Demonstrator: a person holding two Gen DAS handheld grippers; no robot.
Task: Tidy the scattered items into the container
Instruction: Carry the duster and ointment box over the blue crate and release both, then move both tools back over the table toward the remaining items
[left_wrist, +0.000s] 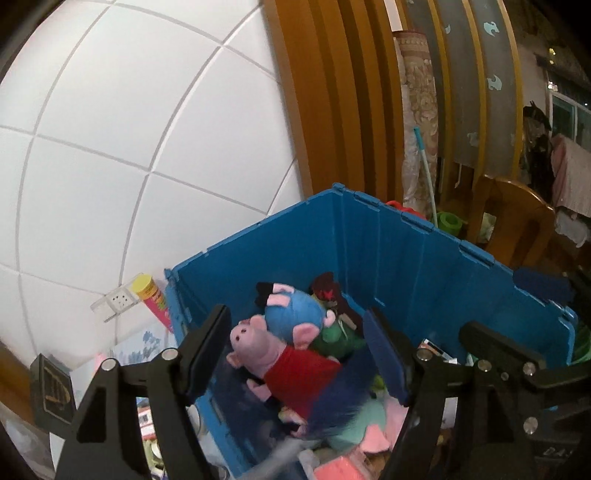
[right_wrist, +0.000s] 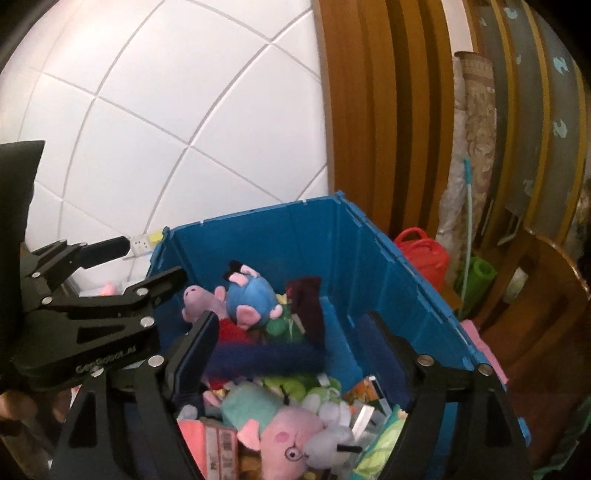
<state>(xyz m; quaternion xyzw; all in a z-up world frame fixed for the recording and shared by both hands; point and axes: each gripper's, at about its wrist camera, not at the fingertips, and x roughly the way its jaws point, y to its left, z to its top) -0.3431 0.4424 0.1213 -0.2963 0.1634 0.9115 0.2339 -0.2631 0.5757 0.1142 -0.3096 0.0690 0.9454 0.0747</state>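
Blue crate (right_wrist: 388, 258) well filled with plush toys (right_wrist: 251, 295). Left tool (left_wrist: 295, 350) wide, empty; right tool (right_wrist: 291, 350) wide, empty, over crate. Yellow-capped tube (left_wrist: 151, 299) outside crate, likely outstanding.

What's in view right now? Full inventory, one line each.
Bin: 1, blue, open, by the white tiled wall.
Pig plush in red dress: 1, pink, in the bin.
Round plush: 1, blue with pink ears, in the bin, at the back.
Pig plush with glasses: 1, pink, in the bin, near side.
Fuzzy thing: 1, dark blue, lying across the toys; blurred.
Can: 1, yellow lid, pink body, outside the bin's left corner.
Basket: 1, red, behind the bin.
Chair: 1, wooden, right of the bin.
Left gripper: black, open, over the bin.
Right gripper: black, open, over the bin.
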